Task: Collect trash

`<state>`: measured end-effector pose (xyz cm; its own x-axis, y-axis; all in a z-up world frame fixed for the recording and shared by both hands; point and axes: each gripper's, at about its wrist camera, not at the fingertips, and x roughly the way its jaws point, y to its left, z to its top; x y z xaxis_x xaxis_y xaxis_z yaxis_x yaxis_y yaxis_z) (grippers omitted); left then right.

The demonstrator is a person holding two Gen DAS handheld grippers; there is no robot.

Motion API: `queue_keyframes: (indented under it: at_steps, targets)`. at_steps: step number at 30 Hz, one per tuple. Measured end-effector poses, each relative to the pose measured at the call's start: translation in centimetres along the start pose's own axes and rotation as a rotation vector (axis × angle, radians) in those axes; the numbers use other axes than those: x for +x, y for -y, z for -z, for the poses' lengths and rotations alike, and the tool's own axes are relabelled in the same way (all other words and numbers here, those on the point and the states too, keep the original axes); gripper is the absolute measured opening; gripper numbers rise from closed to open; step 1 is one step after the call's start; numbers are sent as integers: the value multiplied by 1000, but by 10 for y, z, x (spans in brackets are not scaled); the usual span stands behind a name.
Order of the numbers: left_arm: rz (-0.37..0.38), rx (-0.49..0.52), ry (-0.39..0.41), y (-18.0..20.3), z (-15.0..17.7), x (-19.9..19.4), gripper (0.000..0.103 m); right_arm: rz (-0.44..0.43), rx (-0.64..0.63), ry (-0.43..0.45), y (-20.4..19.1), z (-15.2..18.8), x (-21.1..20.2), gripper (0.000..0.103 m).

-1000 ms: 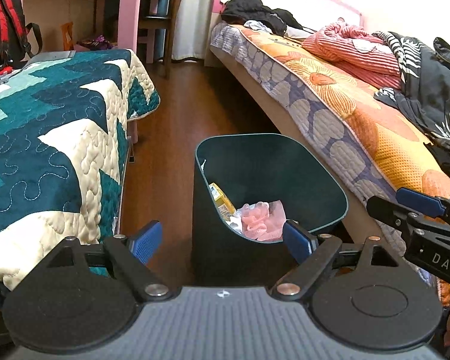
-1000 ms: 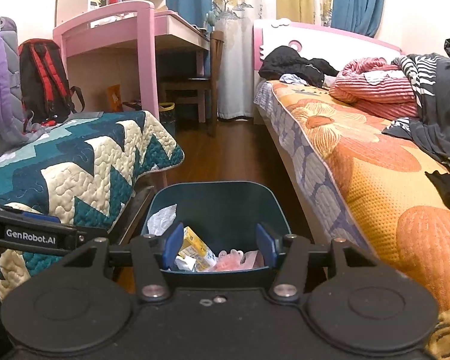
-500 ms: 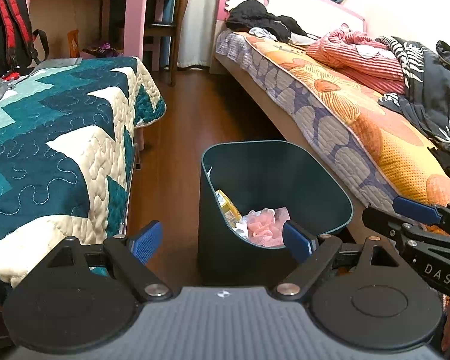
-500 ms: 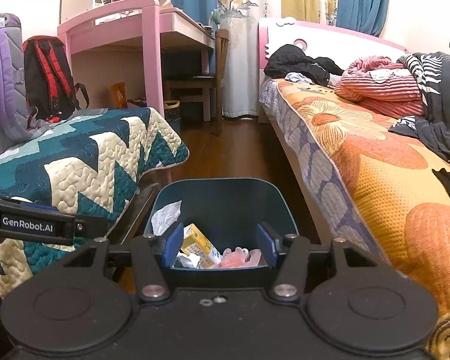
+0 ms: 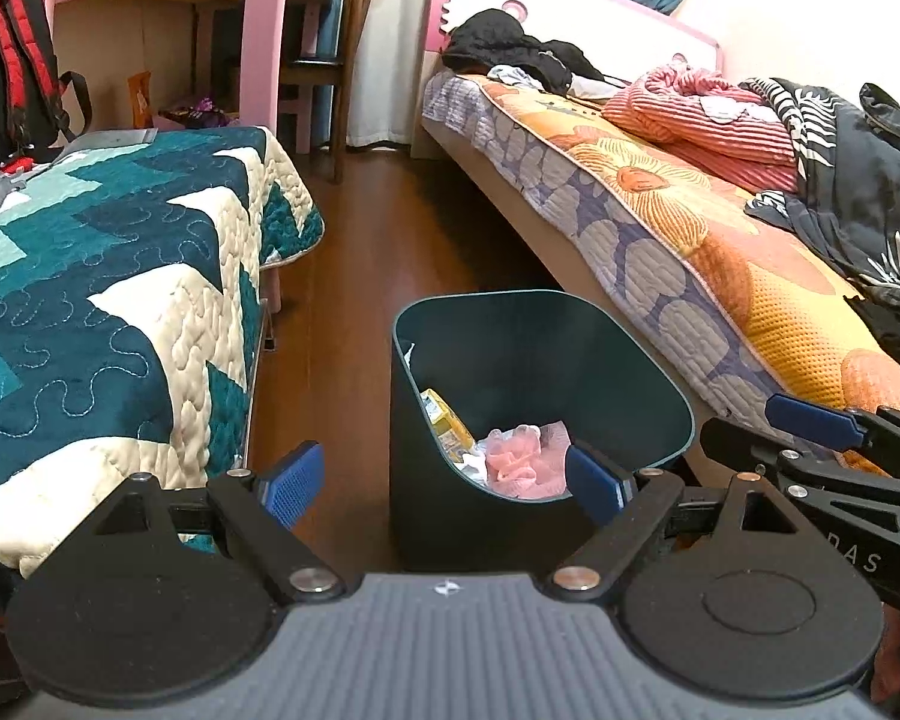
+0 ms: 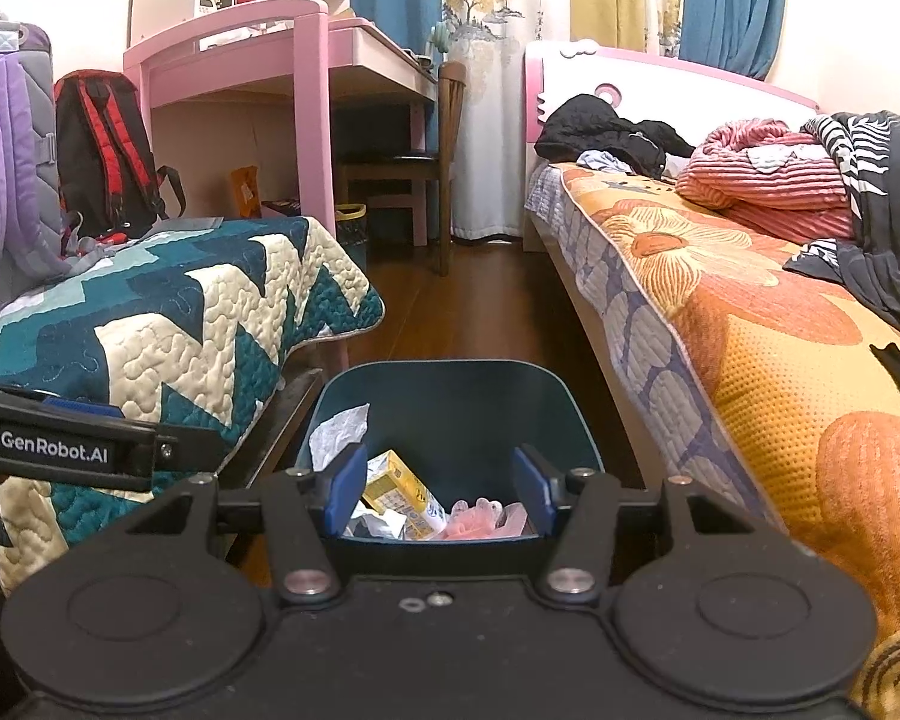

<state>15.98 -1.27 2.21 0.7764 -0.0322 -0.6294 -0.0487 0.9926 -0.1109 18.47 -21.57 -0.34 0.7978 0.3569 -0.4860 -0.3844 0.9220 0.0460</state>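
Both grippers' jaws spread and empty above the bin (image 5: 450,498), standing on bare floor (image 5: 390,240) between two beds.

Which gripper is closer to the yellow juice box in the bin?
Right. The right gripper hangs just above the bin's near rim, over the yellow juice box. The left gripper sits back, on the bin's left.
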Motion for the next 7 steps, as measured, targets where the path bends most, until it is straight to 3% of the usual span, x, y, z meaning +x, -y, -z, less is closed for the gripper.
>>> queue_keyframes:
  at_steps: [7]
  targets:
    - [12, 0, -9, 0, 1, 1, 88, 0, -1, -4, -1, 0, 1, 54]
